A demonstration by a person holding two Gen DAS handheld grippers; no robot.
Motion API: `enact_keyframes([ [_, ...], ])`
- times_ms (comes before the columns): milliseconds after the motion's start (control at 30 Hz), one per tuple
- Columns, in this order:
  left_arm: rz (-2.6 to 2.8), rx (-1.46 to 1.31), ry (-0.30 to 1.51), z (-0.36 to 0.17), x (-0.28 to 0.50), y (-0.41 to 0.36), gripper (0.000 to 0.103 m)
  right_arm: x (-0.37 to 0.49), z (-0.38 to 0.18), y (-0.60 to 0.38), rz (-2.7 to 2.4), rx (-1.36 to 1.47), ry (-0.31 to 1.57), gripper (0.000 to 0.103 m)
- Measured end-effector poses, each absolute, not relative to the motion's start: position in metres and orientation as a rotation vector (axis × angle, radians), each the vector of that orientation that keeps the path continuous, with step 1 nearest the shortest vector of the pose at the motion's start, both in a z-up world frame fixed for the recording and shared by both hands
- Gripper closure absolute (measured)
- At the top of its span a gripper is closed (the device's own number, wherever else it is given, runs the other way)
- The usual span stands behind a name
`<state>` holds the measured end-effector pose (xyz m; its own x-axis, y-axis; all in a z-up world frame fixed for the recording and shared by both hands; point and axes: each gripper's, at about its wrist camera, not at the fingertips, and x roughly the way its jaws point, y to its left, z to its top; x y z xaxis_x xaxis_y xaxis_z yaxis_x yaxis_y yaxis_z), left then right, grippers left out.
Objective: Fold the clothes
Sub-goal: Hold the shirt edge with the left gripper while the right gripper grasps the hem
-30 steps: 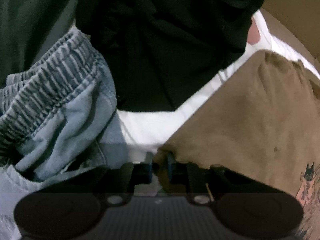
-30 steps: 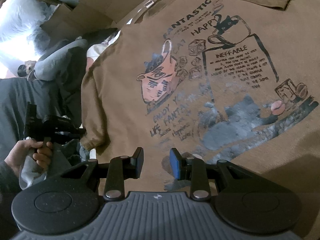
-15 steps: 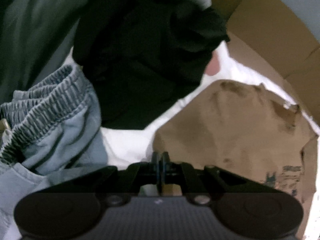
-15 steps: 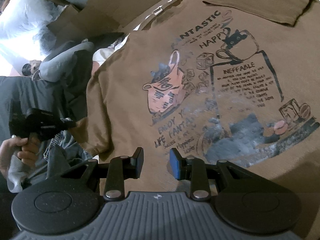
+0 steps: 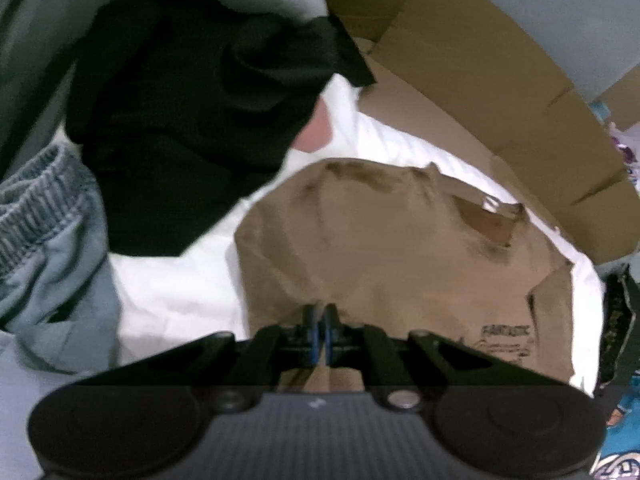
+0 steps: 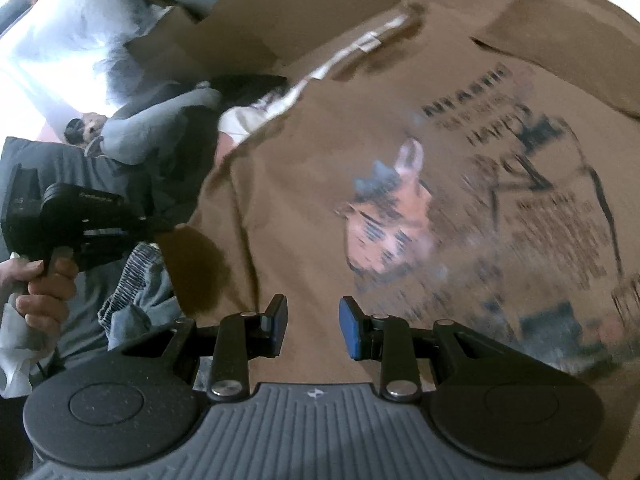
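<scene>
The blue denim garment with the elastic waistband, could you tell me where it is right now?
In the left wrist view the denim garment lies bunched at the left edge, below the black garment and left of the brown T-shirt.

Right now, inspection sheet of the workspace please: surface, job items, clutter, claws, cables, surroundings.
Surface: white sheet, partly covered by clothes.
Job's things: brown printed T-shirt spread out; one edge lifted.
Clutter: denim garment, black garment, heaped beside the shirt.
Claws: left claw shut on the shirt's edge; right claw open, over the shirt, gripping nothing.
Cables: nothing seen.
Surroundings: flattened cardboard beyond the sheet.
</scene>
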<state>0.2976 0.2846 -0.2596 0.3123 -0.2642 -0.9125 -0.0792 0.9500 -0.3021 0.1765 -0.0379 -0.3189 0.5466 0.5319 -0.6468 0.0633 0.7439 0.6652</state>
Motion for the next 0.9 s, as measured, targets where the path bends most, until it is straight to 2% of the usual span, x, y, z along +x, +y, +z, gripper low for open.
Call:
enact_keyframes([
  [233,-0.146,-0.376,1.244,-0.268,0.303,0.280,0.100,0.206,-0.301,-0.019,0.364,0.621,0.916,0.069],
  [333,-0.158,-0.403,1.249,-0.271,0.303,0.276,0.100,0.217,-0.298,-0.007,0.388,0.591,0.902,0.061],
  [667,-0.218,-0.529,1.278,-0.283,0.312,0.263,0.100,0.251,-0.293,0.045,0.498,0.468,0.884,0.060],
  [900,-0.246,-0.545,1.312,-0.294,0.319,0.244,0.100,0.277,-0.310,0.053,0.461,0.485,0.892,0.060],
])
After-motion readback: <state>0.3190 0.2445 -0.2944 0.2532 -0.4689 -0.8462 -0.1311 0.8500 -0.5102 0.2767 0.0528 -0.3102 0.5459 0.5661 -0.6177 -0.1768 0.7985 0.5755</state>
